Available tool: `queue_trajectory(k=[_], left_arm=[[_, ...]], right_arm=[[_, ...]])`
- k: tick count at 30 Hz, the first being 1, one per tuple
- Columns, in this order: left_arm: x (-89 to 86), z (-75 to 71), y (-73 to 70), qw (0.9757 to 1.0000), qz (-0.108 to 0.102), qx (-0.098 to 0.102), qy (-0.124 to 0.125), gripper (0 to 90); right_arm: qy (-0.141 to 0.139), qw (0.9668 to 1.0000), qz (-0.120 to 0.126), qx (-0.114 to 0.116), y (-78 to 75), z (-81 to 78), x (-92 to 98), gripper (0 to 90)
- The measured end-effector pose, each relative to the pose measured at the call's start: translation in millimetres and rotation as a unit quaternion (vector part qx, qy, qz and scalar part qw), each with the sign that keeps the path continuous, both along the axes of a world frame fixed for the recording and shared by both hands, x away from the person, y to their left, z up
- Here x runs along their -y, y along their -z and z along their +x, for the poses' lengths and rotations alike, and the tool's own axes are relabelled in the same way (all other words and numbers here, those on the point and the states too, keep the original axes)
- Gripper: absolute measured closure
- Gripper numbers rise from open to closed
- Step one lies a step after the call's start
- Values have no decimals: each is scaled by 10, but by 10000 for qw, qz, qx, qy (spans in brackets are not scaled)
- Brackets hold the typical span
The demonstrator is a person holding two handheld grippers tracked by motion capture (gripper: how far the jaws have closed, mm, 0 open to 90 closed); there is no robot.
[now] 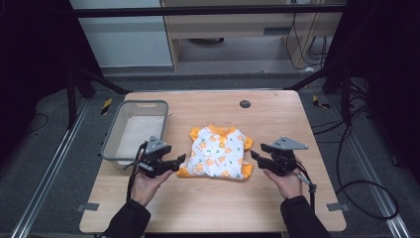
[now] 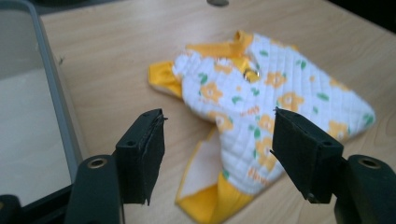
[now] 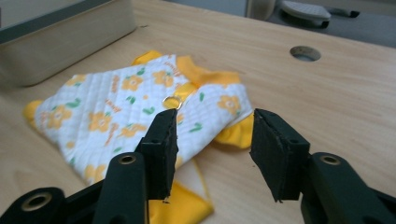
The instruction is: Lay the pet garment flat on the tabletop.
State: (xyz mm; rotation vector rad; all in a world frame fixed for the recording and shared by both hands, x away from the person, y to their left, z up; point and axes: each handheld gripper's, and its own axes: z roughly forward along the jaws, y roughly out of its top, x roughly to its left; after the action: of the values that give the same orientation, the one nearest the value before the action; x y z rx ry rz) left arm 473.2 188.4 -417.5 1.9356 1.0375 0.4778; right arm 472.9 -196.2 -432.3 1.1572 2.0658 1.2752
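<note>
Lying folded at the desk centre is one floral garment; one grey basket stands to its left. Two tools flank it: left hand-held gripper and right hand-held gripper, each just beside an edge, jaws open, nothing gripped.

A light wooden table with a round dark hole near its far edge carries a grey plastic basket at its left side and, lying flat at the middle, a small white garment with orange flowers and yellow trim.
</note>
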Motion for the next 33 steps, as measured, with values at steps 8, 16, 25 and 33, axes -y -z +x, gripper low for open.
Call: queue_trajectory(k=[8,16,25,33], left_arm=[[-58,-146,331,9991,277,-296,103,369],[-10,-107,539,9973,528,-482,177,397],[142,-80,670,9925,964,-625,417,463],[172,-30,728,9904,1059,-716,518,615]], right_arm=[[-320,9991,-54,-279,207,-196,-7,463],[-581,9966,-214,-545,405,-183,-158,471],[-842,9914,-515,-865,606,-183,-312,498],[-841,9893,-753,-923,680,-149,-377,595]])
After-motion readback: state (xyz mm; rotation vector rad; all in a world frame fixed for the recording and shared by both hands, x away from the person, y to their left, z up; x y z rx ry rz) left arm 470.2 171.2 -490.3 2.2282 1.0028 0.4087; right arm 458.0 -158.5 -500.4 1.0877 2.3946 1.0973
